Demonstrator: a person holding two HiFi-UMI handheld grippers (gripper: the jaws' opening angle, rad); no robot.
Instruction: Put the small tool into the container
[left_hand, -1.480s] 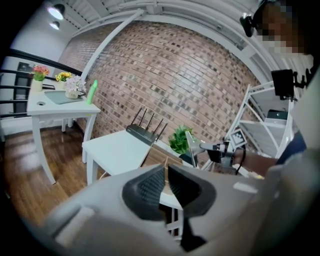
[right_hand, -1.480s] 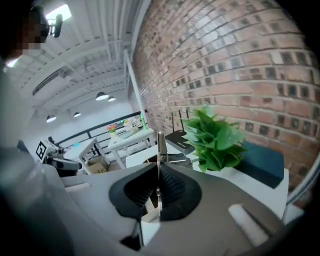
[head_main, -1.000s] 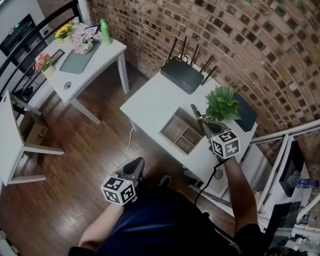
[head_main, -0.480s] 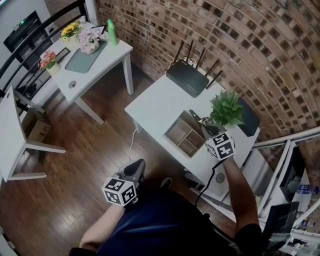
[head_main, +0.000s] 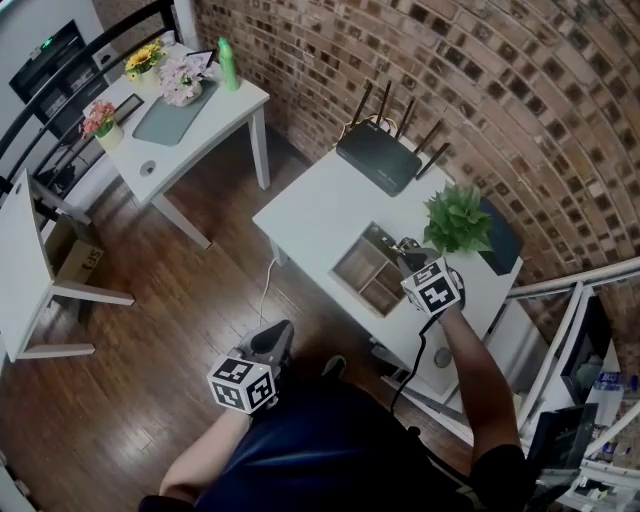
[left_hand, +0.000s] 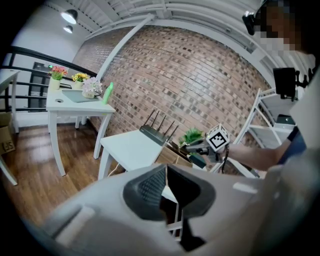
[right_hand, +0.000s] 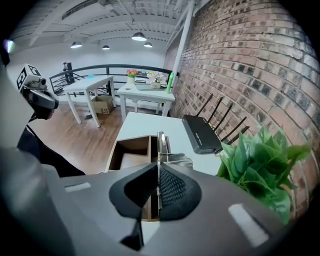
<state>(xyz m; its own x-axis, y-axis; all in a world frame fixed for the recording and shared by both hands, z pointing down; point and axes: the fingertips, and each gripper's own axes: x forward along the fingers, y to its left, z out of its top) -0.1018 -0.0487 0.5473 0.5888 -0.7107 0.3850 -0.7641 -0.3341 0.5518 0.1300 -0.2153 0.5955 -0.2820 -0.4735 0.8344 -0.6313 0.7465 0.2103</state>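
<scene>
A wooden container with open compartments stands on the white table. My right gripper hangs over the container's right side, shut on a small thin metal tool that sticks out forward over the compartments. The tool is barely visible from the head view. My left gripper is held low over the wooden floor, well short of the table, shut with nothing in it. In the left gripper view, that gripper points toward the table, with the right gripper beyond it.
A black router with antennas lies at the table's far side. A green potted plant stands just right of my right gripper. A second white table with flowers and a green bottle is far left. Metal shelving is at the right.
My right gripper with the tool has shifted slightly left, over the container. The left gripper has stayed where it was.
</scene>
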